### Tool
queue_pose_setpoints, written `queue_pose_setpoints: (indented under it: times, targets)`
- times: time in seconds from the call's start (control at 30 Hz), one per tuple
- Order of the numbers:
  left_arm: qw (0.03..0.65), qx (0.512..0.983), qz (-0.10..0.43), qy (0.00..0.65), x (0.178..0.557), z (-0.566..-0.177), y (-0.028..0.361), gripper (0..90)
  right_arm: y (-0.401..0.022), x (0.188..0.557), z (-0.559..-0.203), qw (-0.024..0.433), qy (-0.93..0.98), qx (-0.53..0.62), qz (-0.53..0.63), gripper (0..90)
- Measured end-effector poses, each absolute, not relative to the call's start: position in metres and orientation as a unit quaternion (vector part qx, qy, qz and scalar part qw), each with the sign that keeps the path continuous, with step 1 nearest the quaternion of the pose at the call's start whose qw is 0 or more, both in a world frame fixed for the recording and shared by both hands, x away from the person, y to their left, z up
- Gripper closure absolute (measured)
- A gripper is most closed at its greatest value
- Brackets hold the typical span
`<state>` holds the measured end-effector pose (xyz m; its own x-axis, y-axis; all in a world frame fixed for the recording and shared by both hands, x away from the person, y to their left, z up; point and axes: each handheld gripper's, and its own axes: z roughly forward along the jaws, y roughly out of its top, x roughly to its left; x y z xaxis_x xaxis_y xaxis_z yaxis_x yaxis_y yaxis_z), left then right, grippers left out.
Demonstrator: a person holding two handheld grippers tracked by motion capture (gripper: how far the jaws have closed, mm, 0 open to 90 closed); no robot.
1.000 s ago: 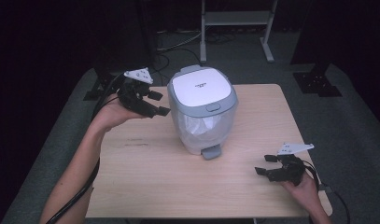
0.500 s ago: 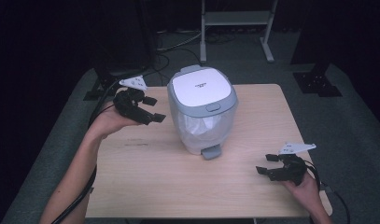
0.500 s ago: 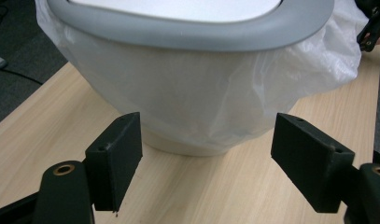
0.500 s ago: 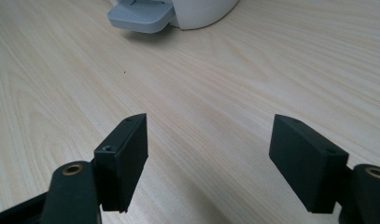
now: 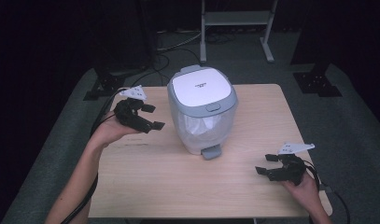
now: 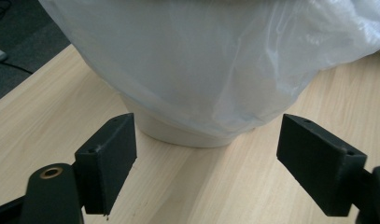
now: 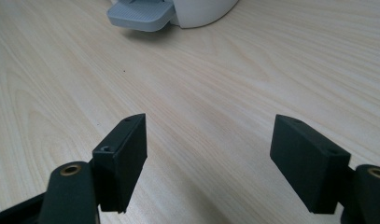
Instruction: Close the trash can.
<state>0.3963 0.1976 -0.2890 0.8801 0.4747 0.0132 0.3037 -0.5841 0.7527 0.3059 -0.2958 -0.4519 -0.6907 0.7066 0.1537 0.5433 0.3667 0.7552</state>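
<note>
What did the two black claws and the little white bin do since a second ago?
The left claw came down a little toward the wooden table, beside the small white pedal bin with the grey lid, and its jaws have just been opening, with nothing between them. It took hold of nothing. The right claw stayed low near the table's right edge, open and empty. The bin kept its place, lid shut.

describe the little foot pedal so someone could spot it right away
On the light wooden table stands a white plastic bin with a grey-rimmed lid. At its base, facing the person, juts a small flat grey ribbed pedal, the one grey tab touching the tabletop.
</note>
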Motion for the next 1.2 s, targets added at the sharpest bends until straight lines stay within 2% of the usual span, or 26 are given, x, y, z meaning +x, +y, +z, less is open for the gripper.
queue_pose_setpoints:
  times: [0.33,1.2]
  targets:
    - [0.396,0.882,0.104,0.235,0.392,-0.310,0.204,15.0,-0.298,0.305,-0.451,0.102,0.819,0.383,0.414,26.1]
    - [0.400,0.875,0.110,0.250,0.377,-0.356,0.214,15.0,-0.297,0.304,-0.451,0.101,0.820,0.382,0.413,26.0]
